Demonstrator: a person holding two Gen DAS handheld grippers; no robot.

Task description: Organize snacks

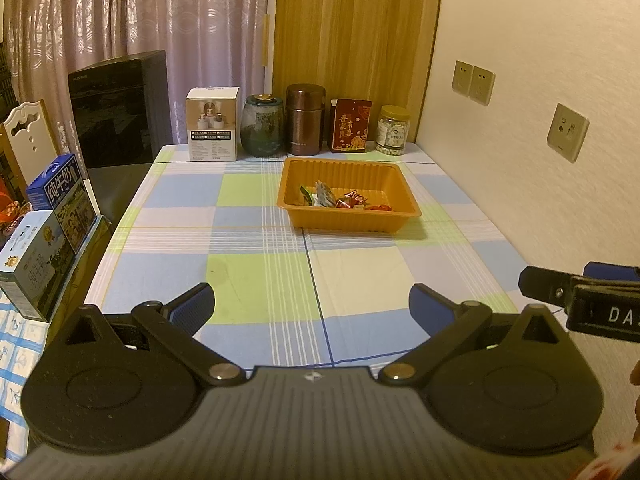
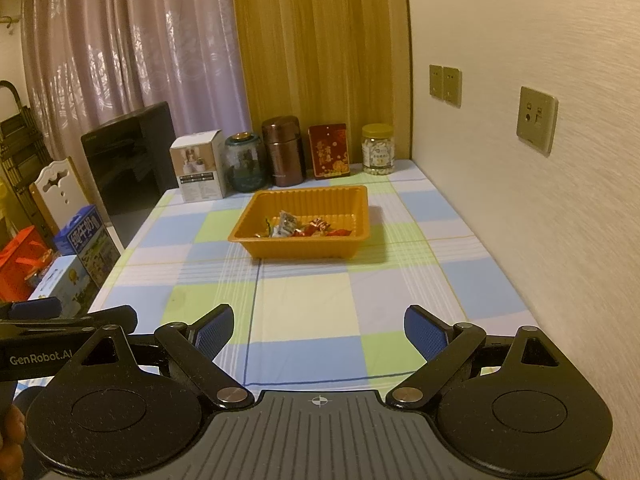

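- Your left gripper (image 1: 312,306) and right gripper (image 2: 319,330): jaws released, nothing between them.
- Snacks (image 1: 344,199) lie in the orange tray (image 1: 348,222), well ahead on the bench (image 1: 256,248).

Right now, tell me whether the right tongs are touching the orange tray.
Apart. The right wrist view shows the right tongs open and empty over the near tablecloth, with checked cloth lying between their tips and the orange tray.

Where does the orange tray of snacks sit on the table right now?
In both wrist views the orange tray sits mid-table on the checked cloth, just in front of the brown flask.
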